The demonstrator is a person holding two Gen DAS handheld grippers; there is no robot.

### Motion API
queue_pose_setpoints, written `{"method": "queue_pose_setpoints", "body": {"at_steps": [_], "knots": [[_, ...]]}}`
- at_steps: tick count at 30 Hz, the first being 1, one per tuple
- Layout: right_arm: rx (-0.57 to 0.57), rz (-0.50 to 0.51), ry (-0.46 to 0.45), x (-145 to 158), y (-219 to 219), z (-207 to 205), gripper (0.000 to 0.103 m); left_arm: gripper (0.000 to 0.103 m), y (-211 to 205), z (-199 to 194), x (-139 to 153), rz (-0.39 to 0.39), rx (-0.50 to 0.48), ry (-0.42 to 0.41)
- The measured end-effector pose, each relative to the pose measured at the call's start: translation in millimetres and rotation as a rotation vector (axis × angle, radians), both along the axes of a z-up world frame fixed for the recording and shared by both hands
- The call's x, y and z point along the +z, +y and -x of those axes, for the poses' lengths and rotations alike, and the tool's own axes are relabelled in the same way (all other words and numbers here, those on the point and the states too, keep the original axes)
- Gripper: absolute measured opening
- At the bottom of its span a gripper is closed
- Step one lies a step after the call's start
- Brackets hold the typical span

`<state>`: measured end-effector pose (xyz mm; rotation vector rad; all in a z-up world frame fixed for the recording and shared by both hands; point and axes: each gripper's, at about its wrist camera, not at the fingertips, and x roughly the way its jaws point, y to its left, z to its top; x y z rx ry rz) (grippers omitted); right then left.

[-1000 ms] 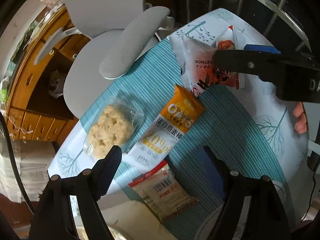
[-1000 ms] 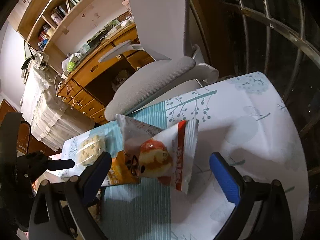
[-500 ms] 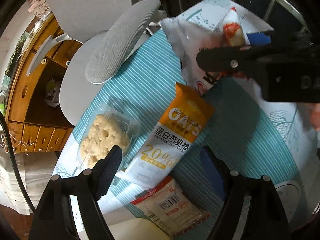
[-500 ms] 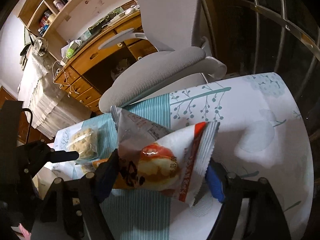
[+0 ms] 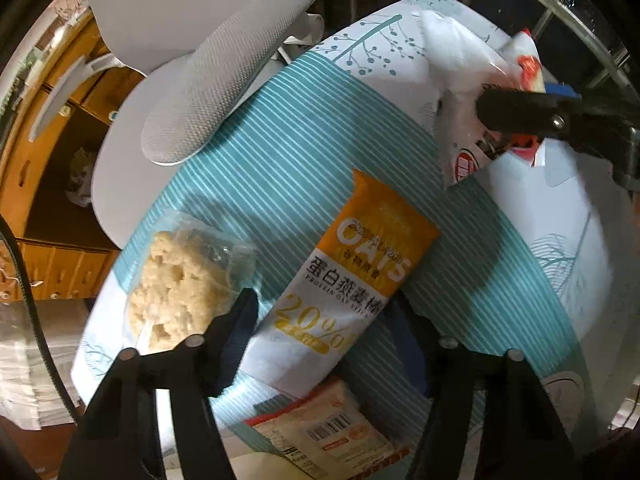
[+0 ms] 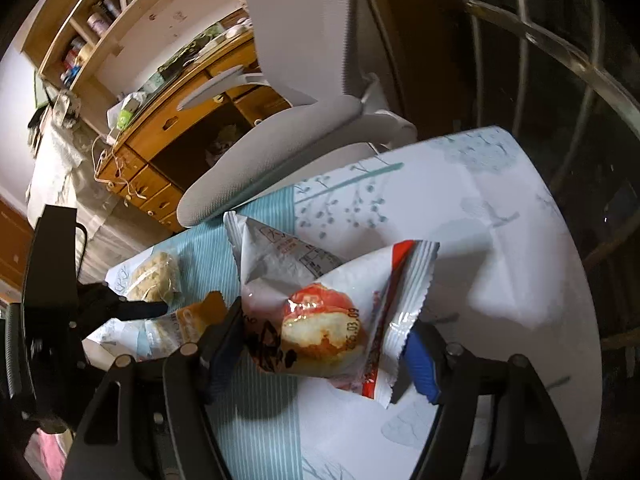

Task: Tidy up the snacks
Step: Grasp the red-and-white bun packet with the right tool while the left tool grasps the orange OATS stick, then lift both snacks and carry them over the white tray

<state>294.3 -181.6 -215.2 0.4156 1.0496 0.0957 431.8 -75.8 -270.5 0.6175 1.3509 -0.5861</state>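
Note:
An orange and white oat bar (image 5: 352, 276) lies flat on the teal striped cloth (image 5: 280, 140). My left gripper (image 5: 324, 320) points straight down over it. Its jaws are closing, the bar's lower half lies between them, and the pads stand close to the wrapper's edges. A white and red pastry bag (image 6: 316, 320) sits between the fingers of my right gripper (image 6: 320, 348), whose jaws are still closing and press on it. In the left wrist view the same bag (image 5: 460, 64) hangs in the right gripper (image 5: 520, 96), above the table's far right.
A puffed rice cake in clear wrap (image 5: 180, 284) lies left of the oat bar. A barcoded packet (image 5: 332, 436) lies just below it. A grey office chair (image 5: 224, 76) stands against the table's far edge, with a wooden desk (image 6: 180, 128) behind.
My left gripper sank closer to the oat bar and its jaws narrowed around it. My right gripper's jaws came in onto the pastry bag, which has moved away from the oat bar.

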Motion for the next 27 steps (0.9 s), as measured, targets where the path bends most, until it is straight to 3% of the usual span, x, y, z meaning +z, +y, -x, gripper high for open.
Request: {"method": "queue_pose_setpoints", "body": {"at_steps": [7, 17, 27], "knots": [[-0.021, -0.032, 0.020, 2, -7, 17, 0.071, 0.041, 1, -3, 0, 0.042, 0.013, 0.033], [-0.051, -0.079, 0.050, 8, -9, 48, 0.071, 0.038, -6, -1, 3, 0.028, 0.073, 0.008], [-0.047, -0.102, 0.083, 24, -12, 83, 0.070, 0.038, -10, 16, 40, 0.100, 0.144, 0.003]]}}
